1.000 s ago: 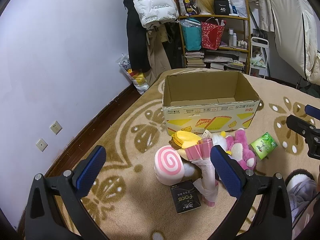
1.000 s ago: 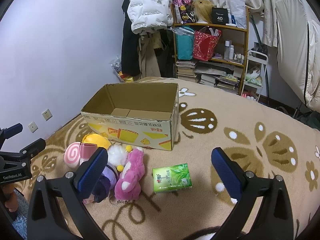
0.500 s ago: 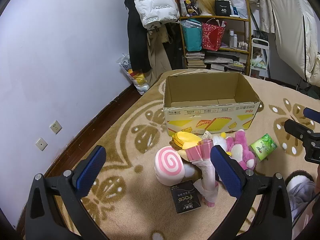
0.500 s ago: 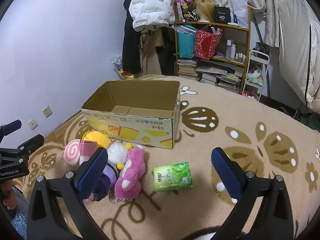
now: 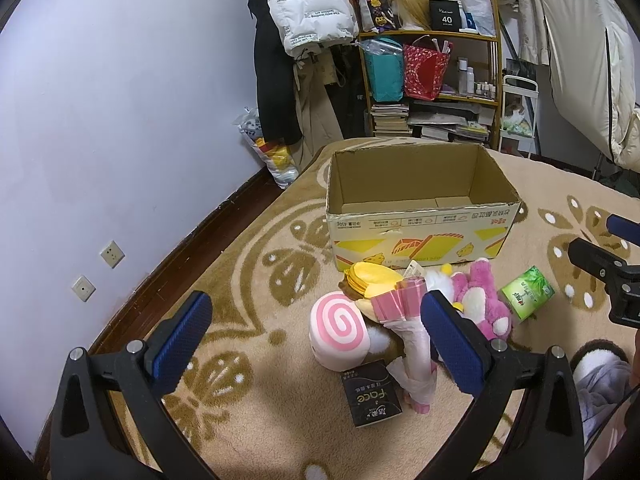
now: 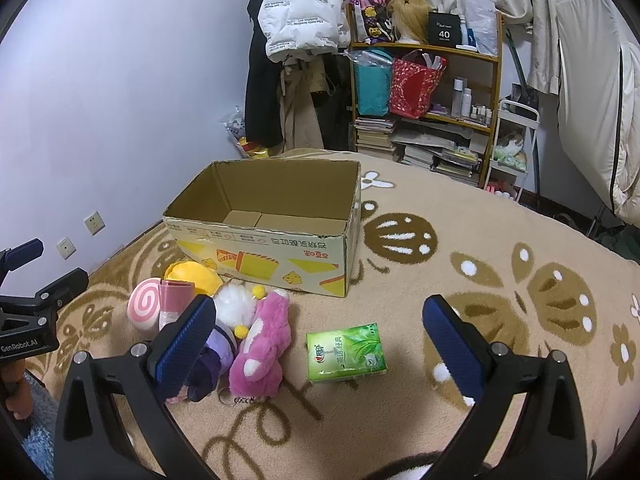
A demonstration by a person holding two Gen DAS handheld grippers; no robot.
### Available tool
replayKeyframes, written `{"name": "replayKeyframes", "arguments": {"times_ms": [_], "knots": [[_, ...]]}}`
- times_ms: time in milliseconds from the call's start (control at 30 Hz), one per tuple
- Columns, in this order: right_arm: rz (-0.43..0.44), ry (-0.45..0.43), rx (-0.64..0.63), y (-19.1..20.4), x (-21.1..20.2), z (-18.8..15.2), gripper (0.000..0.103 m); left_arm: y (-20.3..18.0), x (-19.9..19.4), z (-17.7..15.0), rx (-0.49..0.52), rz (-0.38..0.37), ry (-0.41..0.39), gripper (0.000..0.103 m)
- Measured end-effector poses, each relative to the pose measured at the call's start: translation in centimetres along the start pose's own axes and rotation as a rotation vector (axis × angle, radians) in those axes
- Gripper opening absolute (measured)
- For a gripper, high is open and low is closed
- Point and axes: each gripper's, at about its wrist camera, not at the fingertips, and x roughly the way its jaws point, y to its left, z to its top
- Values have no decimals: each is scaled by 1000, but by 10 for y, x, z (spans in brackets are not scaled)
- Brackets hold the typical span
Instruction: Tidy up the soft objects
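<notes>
An open cardboard box (image 5: pixel 416 224) (image 6: pixel 264 256) stands on the carpet with nothing visible inside. In front of it lies a heap of soft toys: a pink swirl roll (image 5: pixel 339 326) (image 6: pixel 145 305), a yellow plush (image 5: pixel 370 280) (image 6: pixel 196 274), a pink wrapped bouquet (image 5: pixel 412 344), a white pompom plush (image 6: pixel 234 306) and a magenta bear (image 5: pixel 486 302) (image 6: pixel 262 346). A green tissue pack (image 5: pixel 526 298) (image 6: pixel 345 352) lies to their right, a black pack (image 5: pixel 371 394) nearest me. My left gripper (image 5: pixel 316 344) hovers open above the heap. My right gripper (image 6: pixel 320 342) hovers open over the green pack.
A shelf (image 6: pixel 424 92) with bags, books and bottles stands behind the box, beside hanging coats (image 6: pixel 300 24). A wall with sockets (image 5: pixel 112 254) runs along the left. A slippered foot (image 5: pixel 596 364) shows at the right.
Both grippers have shifted only slightly; the toys, packs and box lie as before.
</notes>
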Motion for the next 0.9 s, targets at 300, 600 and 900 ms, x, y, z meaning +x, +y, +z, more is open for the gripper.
{"name": "replayKeyframes", "arguments": {"times_ms": [300, 600, 900], "knots": [[-1, 0, 3, 0, -1, 0, 103, 0, 0, 0, -7, 1, 4, 103], [-4, -7, -3, -1, -2, 1, 103, 1, 2, 0, -8, 0, 9, 103], [-8, 4, 5, -2, -1, 2, 103, 2, 4, 1, 0, 3, 20, 103]]}}
